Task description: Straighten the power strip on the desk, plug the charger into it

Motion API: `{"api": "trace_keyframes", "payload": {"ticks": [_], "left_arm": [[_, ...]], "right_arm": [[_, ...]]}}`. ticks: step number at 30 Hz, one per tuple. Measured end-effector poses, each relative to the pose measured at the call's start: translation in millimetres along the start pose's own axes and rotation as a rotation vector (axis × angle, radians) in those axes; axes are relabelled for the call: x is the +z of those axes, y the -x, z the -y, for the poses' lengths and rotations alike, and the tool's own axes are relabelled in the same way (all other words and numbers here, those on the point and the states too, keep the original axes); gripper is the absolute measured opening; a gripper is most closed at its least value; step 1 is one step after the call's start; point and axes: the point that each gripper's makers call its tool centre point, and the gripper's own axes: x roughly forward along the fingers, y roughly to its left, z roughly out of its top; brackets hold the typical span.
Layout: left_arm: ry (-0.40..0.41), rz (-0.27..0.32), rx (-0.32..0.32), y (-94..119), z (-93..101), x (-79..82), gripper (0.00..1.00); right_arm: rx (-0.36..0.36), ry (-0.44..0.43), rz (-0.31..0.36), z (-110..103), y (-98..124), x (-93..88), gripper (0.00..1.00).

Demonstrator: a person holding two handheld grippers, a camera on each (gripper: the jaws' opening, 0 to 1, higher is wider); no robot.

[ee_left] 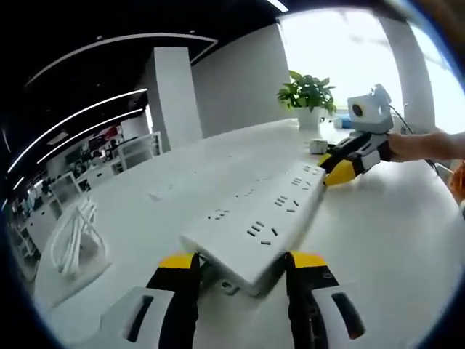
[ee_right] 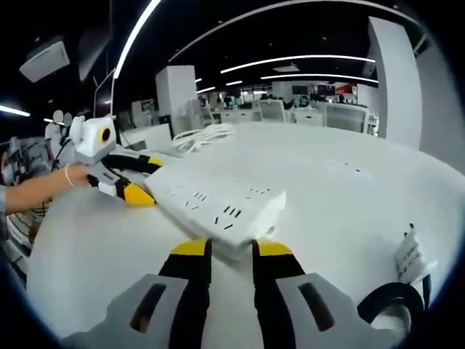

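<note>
On the white desk (ee_left: 407, 240) the power strip (ee_left: 258, 218) lies at a slant, a gripper at each end. In the left gripper view the coiled cable (ee_left: 73, 240) rests far left near the desk edge; the left gripper (ee_left: 243, 273) has its jaws spread wide around the near end of the strip, either side of it, and I cannot tell whether the pads actually press it. Further right, the right gripper (ee_left: 341, 167) meets the far end, with a plant (ee_left: 309, 94) behind. In the right gripper view the left gripper (ee_right: 138, 182) shows at the far left end of the strip (ee_right: 214, 203), the cable (ee_right: 207, 134) beyond it; the right gripper (ee_right: 231, 251) has its jaws close together under the near corner, seemingly nipping the edge, though contact is not certain. The charger (ee_right: 410, 258) lies well apart at the right, its dark cord (ee_right: 389, 302) looping beside it.

To square the strip well, I judge both ends should turn together, low to the desk, with a firm hold, then one claw frees for the charger
</note>
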Motion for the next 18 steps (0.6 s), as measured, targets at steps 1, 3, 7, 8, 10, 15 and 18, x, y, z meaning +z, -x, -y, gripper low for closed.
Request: {"api": "trace_keyframes", "payload": {"ticks": [1, 3, 7, 8, 10, 15, 18], "left_arm": [[0.0, 0.001, 0.0, -0.2, -0.2, 0.1, 0.48], [0.0, 0.001, -0.001, -0.3, -0.5, 0.3, 0.48], [-0.001, -0.002, -0.003, -0.7, -0.9, 0.6, 0.47], [-0.001, -0.002, -0.003, -0.8, -0.9, 0.6, 0.47], [-0.003, 0.001, -0.005, -1.3, -0.3, 1.1, 0.47], [-0.003, 0.005, -0.006, -2.2, 0.5, 1.9, 0.47], [-0.004, 0.008, -0.005, -2.5, 0.6, 2.3, 0.47]], "right_arm": [[-0.001, 0.0, 0.0, -0.2, 0.2, -0.1, 0.21], [-0.002, 0.001, -0.002, -0.7, 0.6, -0.2, 0.21], [-0.006, 0.004, -0.005, -1.5, 1.4, -0.7, 0.21], [-0.006, 0.003, -0.005, -1.5, 1.5, -0.7, 0.21], [-0.007, -0.002, -0.003, -0.4, 2.1, -0.8, 0.21], [-0.009, -0.009, 0.0, 1.1, 3.3, -1.0, 0.21], [-0.007, -0.023, 0.007, 1.5, 3.6, -1.0, 0.21]]}}
